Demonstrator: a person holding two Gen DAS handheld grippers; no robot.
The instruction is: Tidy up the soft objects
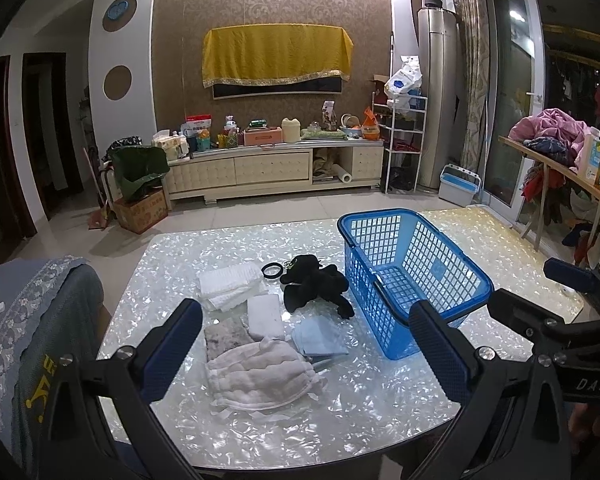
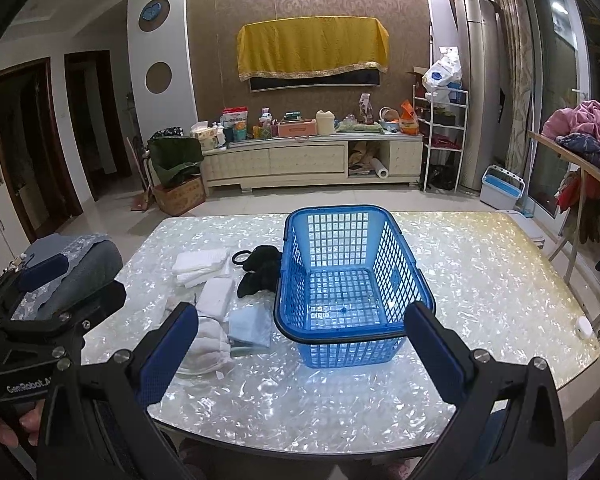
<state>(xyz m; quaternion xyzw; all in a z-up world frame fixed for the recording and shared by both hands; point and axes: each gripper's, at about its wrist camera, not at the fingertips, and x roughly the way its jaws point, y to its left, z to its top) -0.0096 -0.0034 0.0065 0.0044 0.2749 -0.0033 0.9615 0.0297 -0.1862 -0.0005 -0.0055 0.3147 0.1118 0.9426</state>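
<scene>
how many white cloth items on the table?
3, maybe more hidden. Folded white towel farthest back, small white pad in the middle, white gauze cloth nearest. All lie left of the blue basket, which is empty.

In the right wrist view the blue basket point(image 2: 352, 280) hides part of the black plush toy point(image 2: 260, 270); the surface point(image 2: 480, 280) is cut off at the lower edge.

Background: yellow cloth point(image 1: 276, 56) draped over wall screen. Cluttered low cream cabinet point(image 1: 276, 168) below it. White wire rack point(image 1: 404, 140) to its right, beside tall floor-standing unit point(image 1: 438, 92). Cardboard box point(image 1: 142, 212) on floor, left. Pink clothes heap point(image 1: 548, 128) on side table, right
</scene>
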